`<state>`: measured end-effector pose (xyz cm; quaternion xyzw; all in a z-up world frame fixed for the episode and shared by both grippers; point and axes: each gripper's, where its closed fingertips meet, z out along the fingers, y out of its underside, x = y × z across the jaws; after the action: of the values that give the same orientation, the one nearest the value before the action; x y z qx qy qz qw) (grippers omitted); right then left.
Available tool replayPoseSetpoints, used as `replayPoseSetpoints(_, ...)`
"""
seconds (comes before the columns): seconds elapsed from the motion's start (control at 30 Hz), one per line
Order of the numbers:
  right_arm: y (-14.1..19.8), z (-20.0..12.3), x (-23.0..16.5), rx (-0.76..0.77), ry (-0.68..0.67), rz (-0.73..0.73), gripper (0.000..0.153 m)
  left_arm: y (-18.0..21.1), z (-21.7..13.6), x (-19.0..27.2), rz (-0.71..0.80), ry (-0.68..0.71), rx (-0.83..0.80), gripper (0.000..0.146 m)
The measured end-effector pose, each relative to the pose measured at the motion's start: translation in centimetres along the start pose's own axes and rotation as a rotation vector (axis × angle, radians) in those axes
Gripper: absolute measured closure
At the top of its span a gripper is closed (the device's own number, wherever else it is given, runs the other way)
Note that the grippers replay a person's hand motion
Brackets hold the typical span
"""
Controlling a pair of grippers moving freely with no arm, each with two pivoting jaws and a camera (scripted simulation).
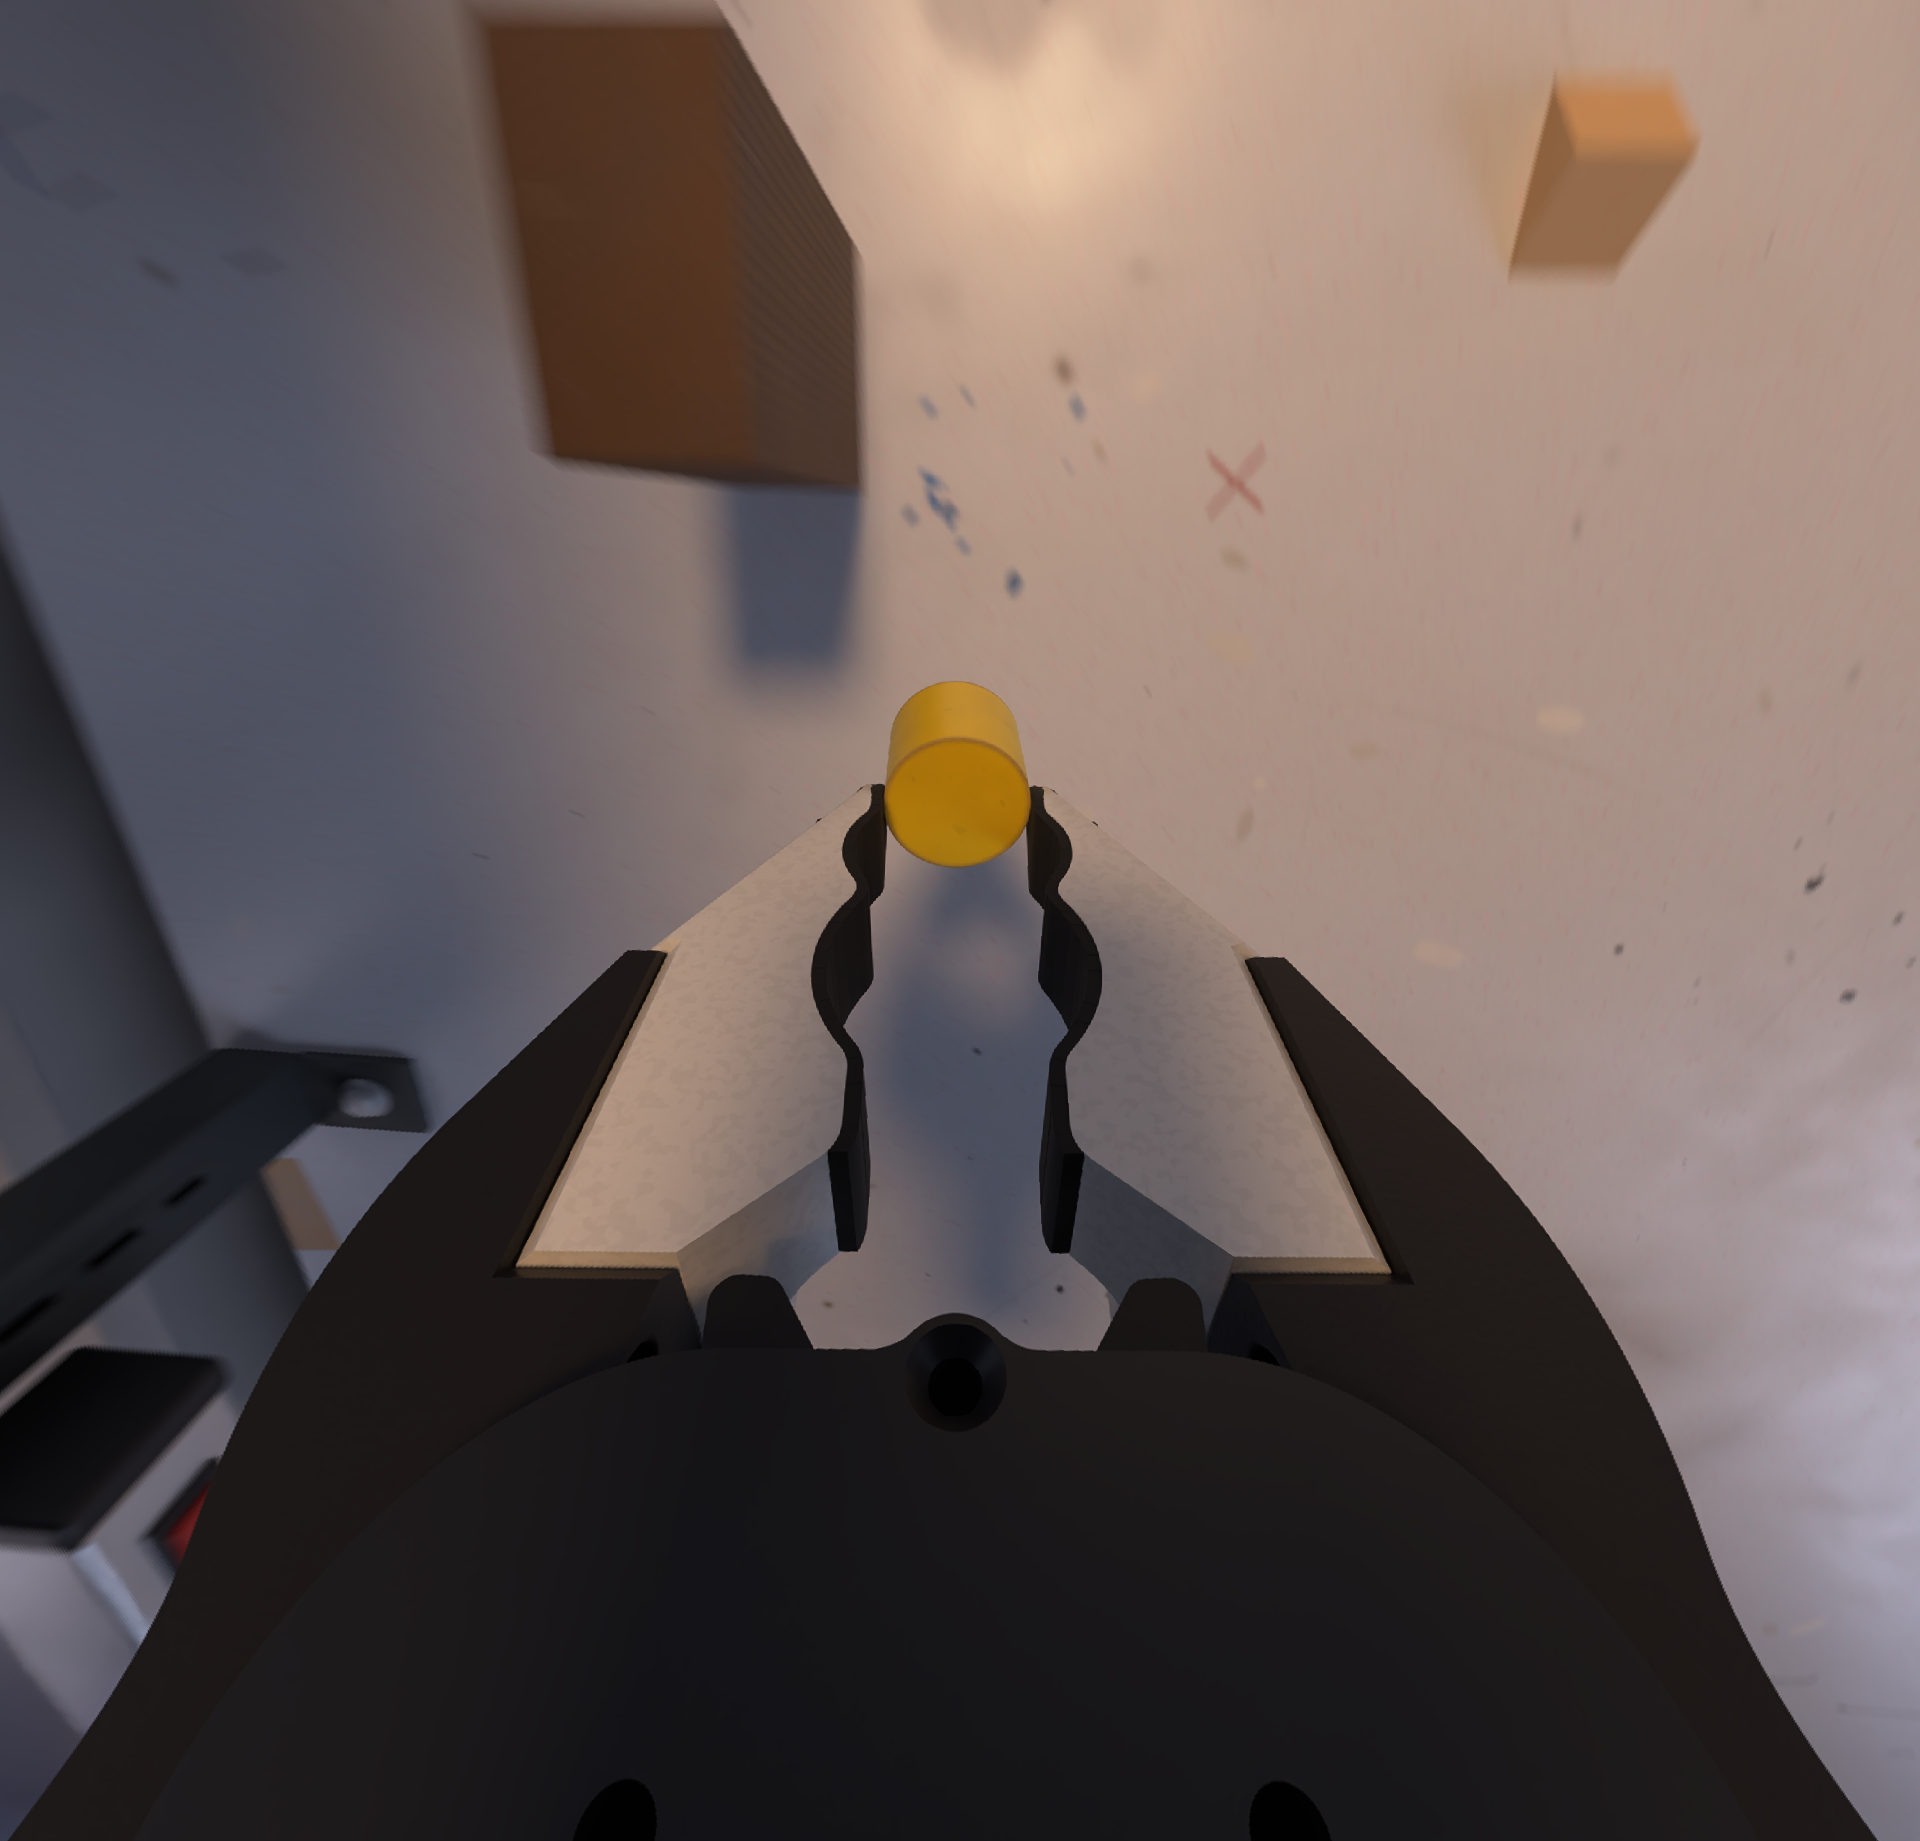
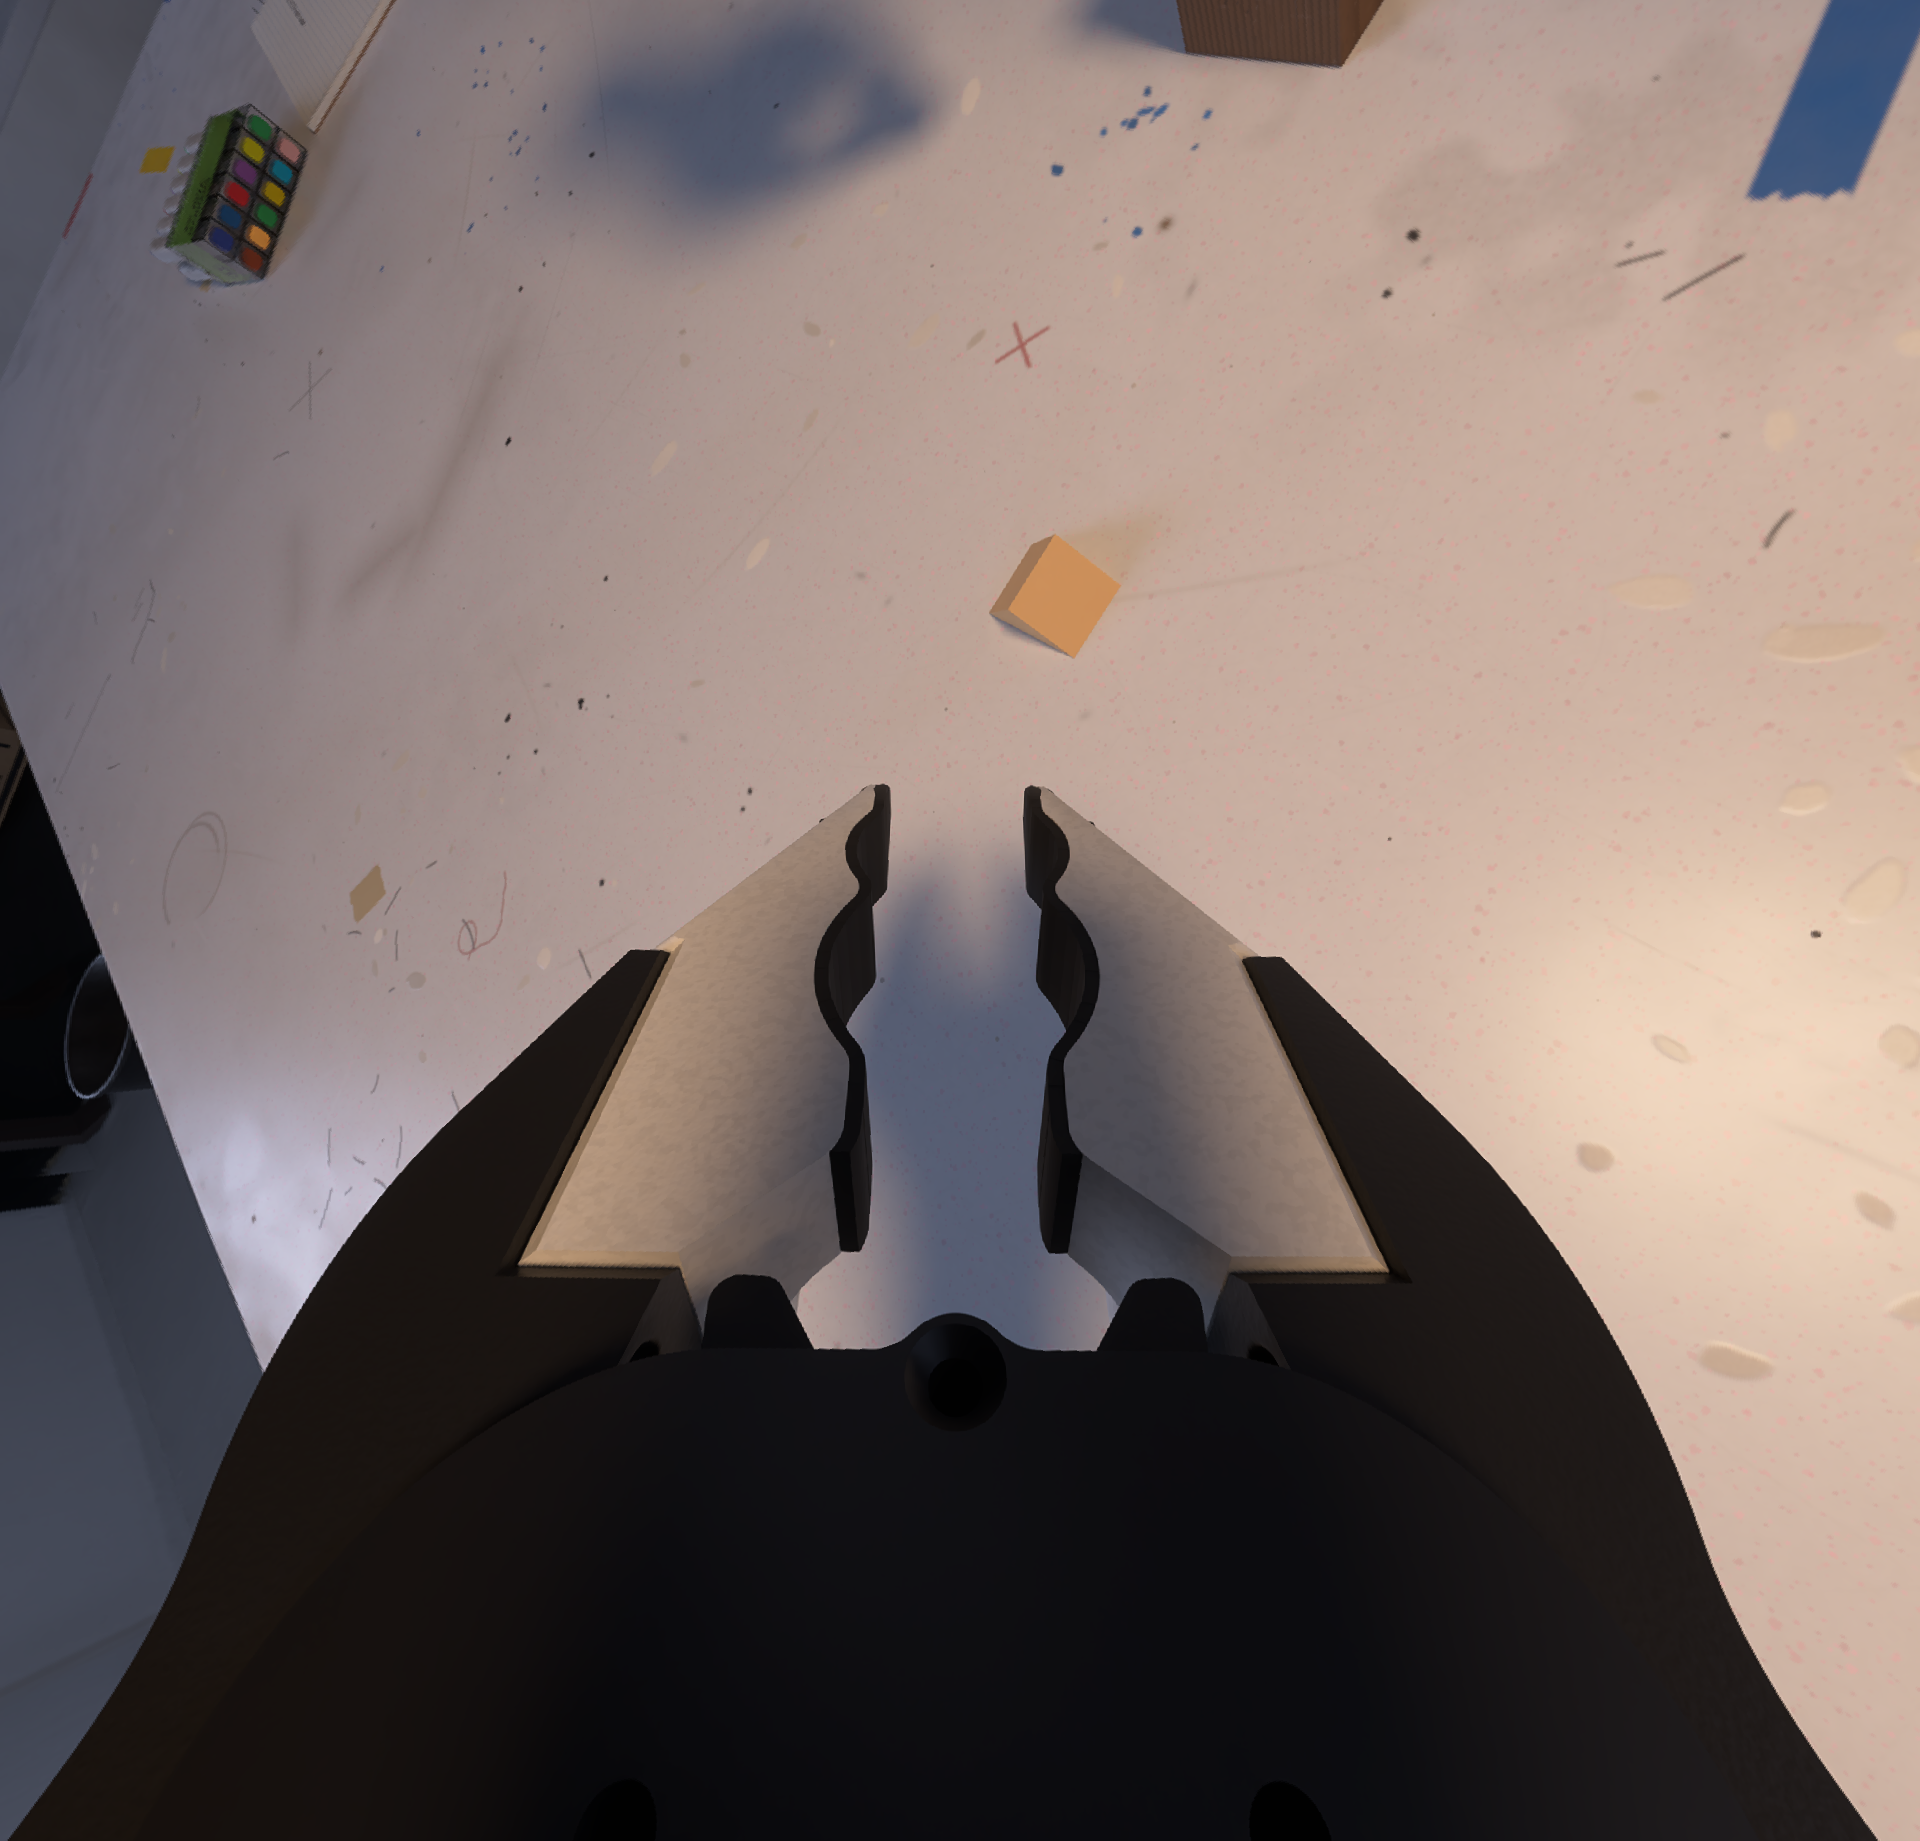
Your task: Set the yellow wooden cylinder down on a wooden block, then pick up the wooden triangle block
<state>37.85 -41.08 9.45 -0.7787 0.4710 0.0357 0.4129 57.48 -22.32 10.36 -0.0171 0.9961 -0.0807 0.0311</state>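
We hold the yellow wooden cylinder [image 1: 957, 789] pinched at the very tips of our left gripper [image 1: 957, 804], its round end facing the camera, lifted above the white tabletop [image 1: 1455, 752]. Ahead and to the left stands the large brown wooden block [image 1: 686, 253], blurred, casting a shadow toward us; bare table lies between it and the cylinder. Far ahead on the right sits a small pale wooden block [image 1: 1595, 176], well apart from the brown one, with a red cross mark [image 1: 1235, 480] on the open surface between them. At the lower left the table's edge gives way to a black bracket [image 1: 187, 1157].

Our right gripper [image 2: 957, 815] hangs with its jaws parted and nothing between them. Straight ahead, with clear table all around it, lies the wooden triangle block [image 2: 1058, 596], its sloped face toward us. The brown block shows at the top edge, a strip of blue tape [image 2: 1834, 77] at the top right, and a paint set [image 2: 234, 193] near the table's left edge, all well apart from the triangle.
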Motion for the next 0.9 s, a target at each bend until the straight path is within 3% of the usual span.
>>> replayPoseSetpoints(0.13, 0.5, 0.2, 0.1, 0.004, -0.006, 0.012, 0.127, -5.2, -3.5, -3.1, -0.018, -0.043, 0.097, 0.119)
replayPoseSetpoints(0.27, 0.6, 0.2, 0.0, 0.015, -0.008, 0.01, 0.127, -7.9, -3.7, -4.6, -0.003, -0.04, 0.108, 0.119)
replayPoseSetpoints(0.63, 1.6, -1.0, 0.8, 0.048, 0.015, 0.056, 0.127, -7.8, -0.3, -4.9, -0.008, 0.021, 0.026, 0.119)
replayPoseSetpoints(0.9, 1.9, -1.1, 0.9, 0.044, 0.023, 0.063, 0.127, -7.8, 0.2, -5.3, 0.015, 0.025, -0.001, 0.119)
